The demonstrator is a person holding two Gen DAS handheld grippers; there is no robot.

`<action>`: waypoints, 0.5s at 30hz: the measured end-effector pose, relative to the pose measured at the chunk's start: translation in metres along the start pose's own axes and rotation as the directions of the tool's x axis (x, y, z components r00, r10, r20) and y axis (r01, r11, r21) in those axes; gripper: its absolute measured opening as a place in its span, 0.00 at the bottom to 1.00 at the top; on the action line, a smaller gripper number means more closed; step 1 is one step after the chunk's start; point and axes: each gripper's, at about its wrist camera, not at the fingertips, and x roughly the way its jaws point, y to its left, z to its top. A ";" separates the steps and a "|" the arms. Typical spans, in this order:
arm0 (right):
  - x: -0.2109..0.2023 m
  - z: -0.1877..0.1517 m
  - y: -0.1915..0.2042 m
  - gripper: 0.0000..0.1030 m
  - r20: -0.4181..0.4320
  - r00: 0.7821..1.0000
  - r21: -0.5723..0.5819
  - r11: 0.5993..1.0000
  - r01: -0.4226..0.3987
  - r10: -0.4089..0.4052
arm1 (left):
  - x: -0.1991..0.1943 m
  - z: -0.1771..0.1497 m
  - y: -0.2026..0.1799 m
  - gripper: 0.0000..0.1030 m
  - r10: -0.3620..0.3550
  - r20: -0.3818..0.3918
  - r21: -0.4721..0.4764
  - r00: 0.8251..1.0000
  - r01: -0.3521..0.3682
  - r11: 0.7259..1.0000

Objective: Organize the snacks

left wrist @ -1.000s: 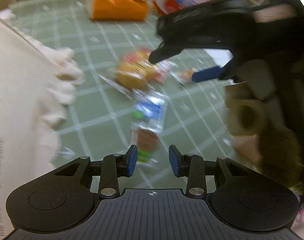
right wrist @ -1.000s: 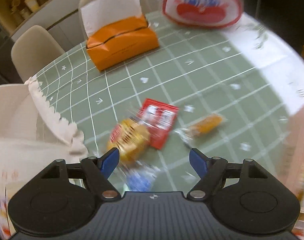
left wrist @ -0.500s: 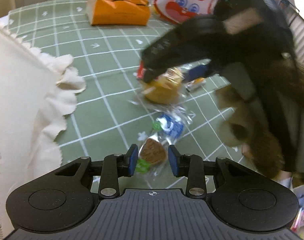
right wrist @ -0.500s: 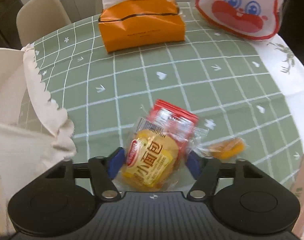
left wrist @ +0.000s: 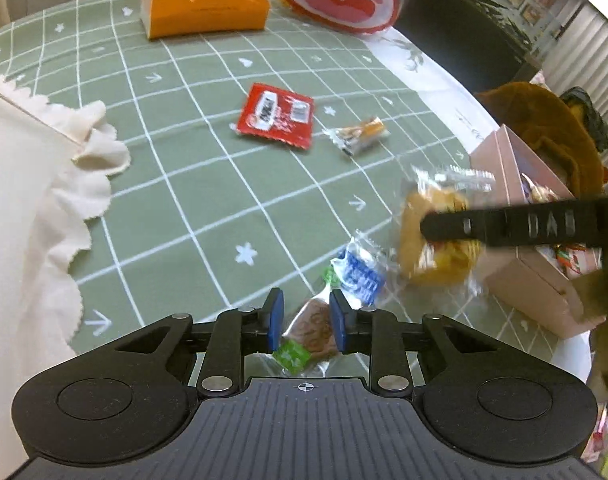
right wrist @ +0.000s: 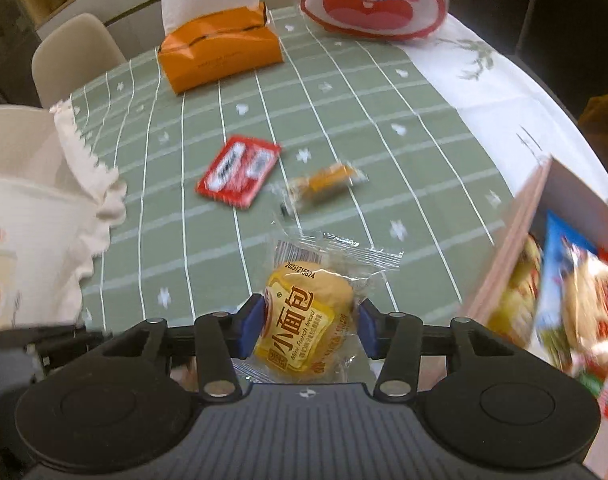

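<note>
My right gripper [right wrist: 305, 330] closes, pinching the mini bread packet [right wrist: 307, 322] near the pink box [right wrist: 515, 236], while my left gripper [left wrist: 305, 320] closes around a brown cookie packet [left wrist: 313, 326].

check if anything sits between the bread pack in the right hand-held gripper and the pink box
Nothing visible does. The bread pack sits between the closing pads of the right hand-held gripper, and only bare green tablecloth separates it from the pink box to its right.

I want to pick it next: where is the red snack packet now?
The red snack packet lies flat mid-table on the green checked tablecloth, just left of the small orange wrapped snack in both views.
</note>
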 end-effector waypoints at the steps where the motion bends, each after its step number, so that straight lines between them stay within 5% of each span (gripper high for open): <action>1: -0.001 -0.006 -0.001 0.47 -0.003 1.000 -0.001 1.000 0.006 -0.006 | 0.003 0.001 -0.002 0.28 0.005 -0.003 0.007 1.000 -0.005 1.000; 8: -0.017 -0.041 -0.008 0.47 -0.008 0.999 0.054 0.997 -0.048 0.048 | 0.003 0.002 -0.016 0.28 -0.003 -0.013 0.061 1.000 0.004 0.998; 15: -0.022 -0.075 -0.010 0.50 -0.018 1.000 0.062 0.998 -0.002 0.003 | 0.004 -0.011 -0.029 0.29 -0.005 -0.059 0.190 0.998 0.016 0.982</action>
